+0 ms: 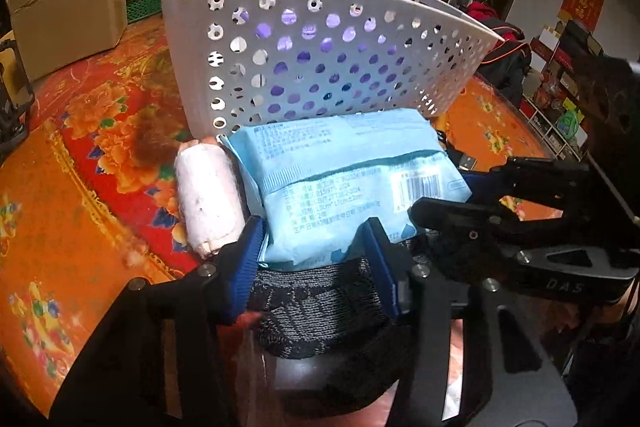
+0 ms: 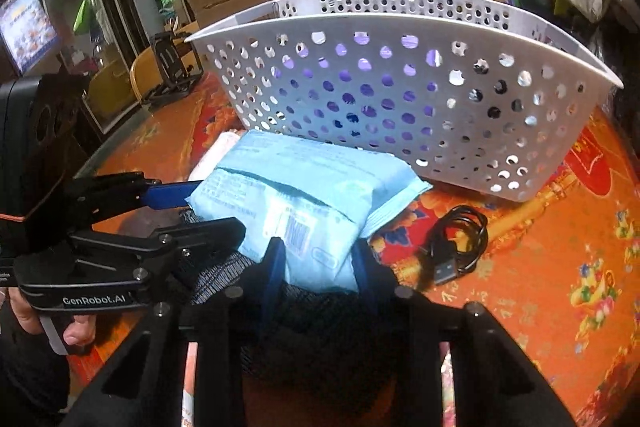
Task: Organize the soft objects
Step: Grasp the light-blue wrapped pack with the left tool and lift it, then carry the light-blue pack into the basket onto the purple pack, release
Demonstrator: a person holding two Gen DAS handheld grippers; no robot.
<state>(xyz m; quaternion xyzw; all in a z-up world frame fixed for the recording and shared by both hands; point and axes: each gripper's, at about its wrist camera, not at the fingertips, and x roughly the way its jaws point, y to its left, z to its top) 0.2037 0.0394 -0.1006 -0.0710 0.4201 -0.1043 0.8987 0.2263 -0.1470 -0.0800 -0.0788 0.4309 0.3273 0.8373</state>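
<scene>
On a table covered with a red and orange floral cloth point(image 1: 80, 163), a pale pink rolled towel point(image 1: 210, 197) lies at the left, touching a light-blue soft pack point(image 1: 340, 179) that rests against the near wall of a white perforated basket point(image 1: 320, 67). The pack sits partly on a dark grey knitted item point(image 1: 320, 299). The left gripper point(image 1: 316, 251), blue-padded, has its jaws around the pack's near left end and the knit beneath; whether the pads press is unclear. The right gripper point(image 2: 318, 259) straddles the pack's near right end the same way, its grip likewise uncertain. Farther right, a coiled black USB cable point(image 2: 456, 243) lies on the cloth near the basket. A cardboard box point(image 1: 68, 11) stands far left.
</scene>
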